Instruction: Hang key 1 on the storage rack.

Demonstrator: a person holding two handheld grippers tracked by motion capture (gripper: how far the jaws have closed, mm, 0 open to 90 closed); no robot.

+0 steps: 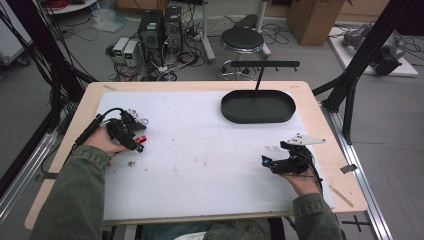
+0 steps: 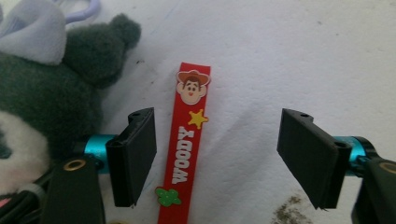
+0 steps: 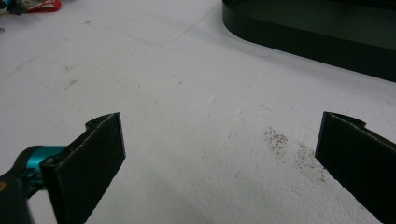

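Red strap (image 2: pixel 187 144): we find it flat on the white mat (image 1: pixel 200 150), between the spread jaws of the left gripper (image 2: pixel 215 158), untouched by either pad, nearer the left jaw. We judge the pick-up begun, not finished: grasp, lift and placing remain. Long axis runs along our line of sight; the cowboy-face end points away from the gripper. Plush toy (image 2: pixel 42 93): just left of the strap. Black tray (image 1: pixel 258 106): well apart from the strap, empty. Right gripper (image 1: pixel 280 162): jaws apart, holding nothing, well apart from the strap.
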